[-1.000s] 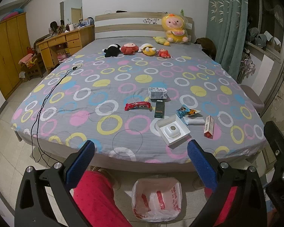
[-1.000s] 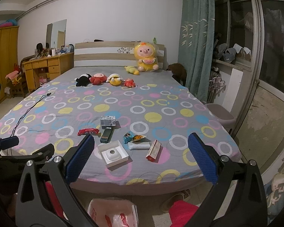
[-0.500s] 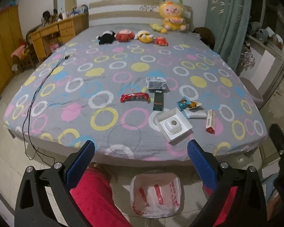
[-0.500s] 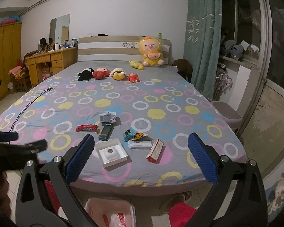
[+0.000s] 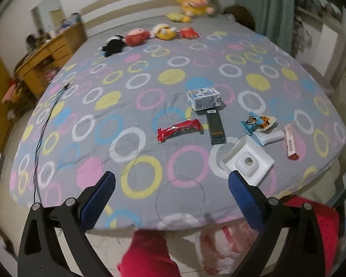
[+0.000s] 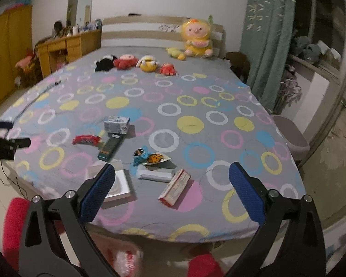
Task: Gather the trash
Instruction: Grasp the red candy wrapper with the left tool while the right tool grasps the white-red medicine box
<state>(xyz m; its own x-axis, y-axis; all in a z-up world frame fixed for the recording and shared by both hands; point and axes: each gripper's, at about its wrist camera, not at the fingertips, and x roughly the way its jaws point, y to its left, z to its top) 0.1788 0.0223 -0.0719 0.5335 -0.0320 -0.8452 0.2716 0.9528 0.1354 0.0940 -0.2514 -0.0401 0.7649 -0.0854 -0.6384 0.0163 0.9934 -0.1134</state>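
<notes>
Trash lies near the foot of the bed (image 5: 85, 152): a red wrapper (image 5: 178, 129), a dark green box (image 5: 215, 125), a blue-and-white carton (image 5: 203, 97), a white square tray (image 5: 248, 160), a blue-orange snack bag (image 5: 258, 122), a white packet (image 5: 271, 136) and a pink box (image 5: 291, 141). My left gripper (image 5: 171, 185) hangs open over the bed's near edge, empty. The same items show in the right wrist view: wrapper (image 6: 85, 139), tray (image 6: 120, 185), snack bag (image 6: 150, 157), pink box (image 6: 174, 188). My right gripper (image 6: 171, 185) is open and empty, just short of the pink box.
A white plastic bag (image 5: 221, 247) with red print sits on the floor below the bed's edge, beside red trouser legs (image 5: 147, 254). Plush toys (image 5: 136, 38) line the far end. A black cable (image 5: 41, 124) trails off the left side. A pink stool (image 6: 293, 133) stands to the right.
Both grippers have moved forward and lower toward the bed; the trash now looks larger and nearer. The left view has tilted. Both jaws stay open.
</notes>
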